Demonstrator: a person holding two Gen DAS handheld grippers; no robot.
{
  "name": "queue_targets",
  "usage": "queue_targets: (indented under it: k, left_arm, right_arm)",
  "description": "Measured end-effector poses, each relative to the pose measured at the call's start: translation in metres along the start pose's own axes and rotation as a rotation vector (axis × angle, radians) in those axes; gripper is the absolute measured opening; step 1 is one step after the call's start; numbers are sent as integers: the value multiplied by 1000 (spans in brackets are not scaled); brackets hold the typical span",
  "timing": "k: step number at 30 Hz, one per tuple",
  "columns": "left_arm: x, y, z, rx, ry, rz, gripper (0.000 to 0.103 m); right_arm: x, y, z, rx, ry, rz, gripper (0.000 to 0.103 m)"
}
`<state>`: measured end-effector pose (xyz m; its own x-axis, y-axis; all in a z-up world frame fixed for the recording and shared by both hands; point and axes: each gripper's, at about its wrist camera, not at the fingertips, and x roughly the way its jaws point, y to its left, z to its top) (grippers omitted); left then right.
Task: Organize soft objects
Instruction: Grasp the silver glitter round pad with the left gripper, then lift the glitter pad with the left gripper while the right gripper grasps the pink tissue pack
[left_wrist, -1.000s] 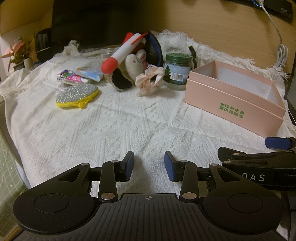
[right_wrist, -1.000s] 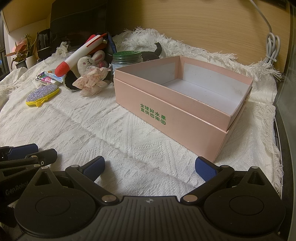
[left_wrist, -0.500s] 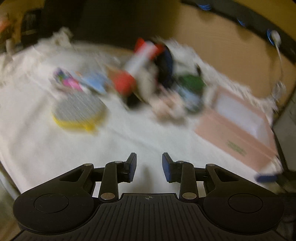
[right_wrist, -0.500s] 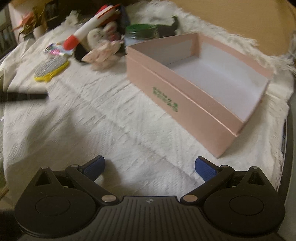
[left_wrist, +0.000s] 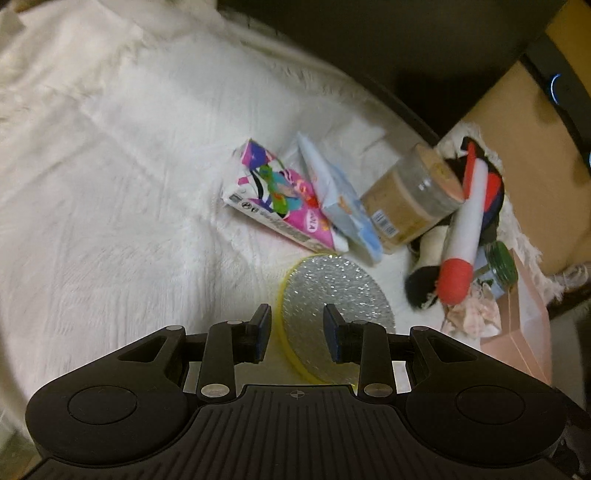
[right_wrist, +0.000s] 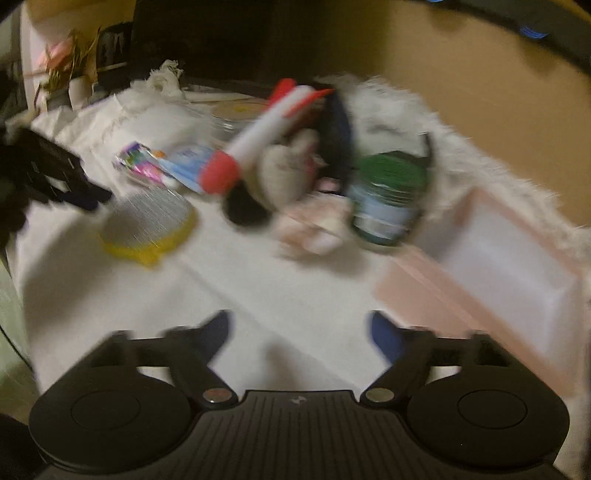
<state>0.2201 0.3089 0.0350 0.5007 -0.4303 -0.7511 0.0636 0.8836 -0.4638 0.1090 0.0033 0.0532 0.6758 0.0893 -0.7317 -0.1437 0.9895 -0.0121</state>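
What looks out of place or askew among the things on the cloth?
The clear jar lies tipped on its side against the tissue packs, while the green-lidded jar stands upright. The plush pen leans propped across the toy pile. Nothing looks spilled or damaged.

The left gripper (left_wrist: 296, 334) is held parted above the glittery sponge (left_wrist: 334, 295); the blurred right gripper (right_wrist: 299, 332), apparently empty, is closing.

On the colourful packet (left_wrist: 280, 199) you can make out pink letters at its lower end, but they are too blurred to read for certain. The barcode label on the clear jar (left_wrist: 410, 206) is illegible. In the right wrist view motion blur hides all print.
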Motion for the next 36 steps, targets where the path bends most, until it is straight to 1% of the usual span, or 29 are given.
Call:
queue_targets:
  k: [1, 2, 4, 5, 6, 8, 10, 12, 14, 16, 17, 18, 20, 21, 22, 23, 25, 27, 30, 32, 34, 35, 36]
  left_arm:
    - [5, 4, 4, 14, 23, -19, 34]
    - [11, 8, 8, 31, 48, -36, 34]
    - [21, 10, 13, 64, 97, -68, 34]
    - [26, 11, 16, 84, 120, -81, 34]
    - [29, 11, 18, 106, 127, -100, 34]
    - [33, 13, 23, 140, 155, -144, 34]
    - [38, 17, 28, 144, 179, -184, 34]
    - [46, 20, 35, 134, 210, -227, 34]
    - [53, 22, 39, 115, 232, -267, 34]
    - [59, 25, 40, 70, 249, -313, 31]
    - [63, 27, 40, 43, 263, -340, 26]
    - [66, 28, 40, 10, 279, -375, 22]
    - [72, 29, 39, -46, 319, -470, 21]
    - [74, 26, 37, -51, 336, -498, 22]
    - [77, 20, 36, -32, 347, -496, 22]
    - [79, 14, 35, 0, 345, -460, 24]
    - [82, 6, 32, 27, 334, -409, 24]
    - [83, 1, 32, 17, 328, -416, 21]
    - [80, -6, 27, 18, 283, -414, 20]
    - [74, -11, 22, 24, 249, -399, 19]
    - [65, -15, 15, 38, 198, -381, 18]
    - [58, -16, 14, 50, 167, -364, 18]
    - [54, -16, 11, 65, 139, -345, 18]
  right_arm:
    - [5, 9, 8, 25, 6, 19, 49]
    - [13, 19, 18, 49, 6, 24, 45]
    - [28, 41, 34, 93, -1, 22, 43]
    - [36, 48, 40, 104, 7, 22, 37]
    - [45, 57, 46, 118, 24, 22, 35]
    - [60, 68, 52, 143, 57, 31, 34]
    - [77, 77, 57, 156, 92, 34, 32]
    - [87, 83, 59, 154, 111, 17, 28]
    - [91, 88, 62, 153, 108, 6, 28]
    - [93, 88, 63, 145, 110, -2, 28]
    - [93, 89, 62, 142, 111, -4, 28]
    - [92, 88, 62, 141, 112, -5, 28]
    - [91, 87, 61, 141, 116, 0, 28]
    - [91, 87, 60, 142, 116, 5, 28]
    - [90, 86, 60, 141, 115, 7, 28]
    - [90, 86, 59, 140, 114, 8, 28]
    - [87, 84, 58, 134, 110, 5, 28]
    - [84, 83, 57, 126, 104, 1, 28]
    - [72, 76, 55, 107, 78, -18, 28]
    - [62, 73, 53, 80, 57, -52, 29]
    - [50, 70, 51, 43, 28, -88, 33]
    - [44, 68, 49, 27, 10, -100, 38]
    - [39, 67, 49, 13, -4, -108, 39]
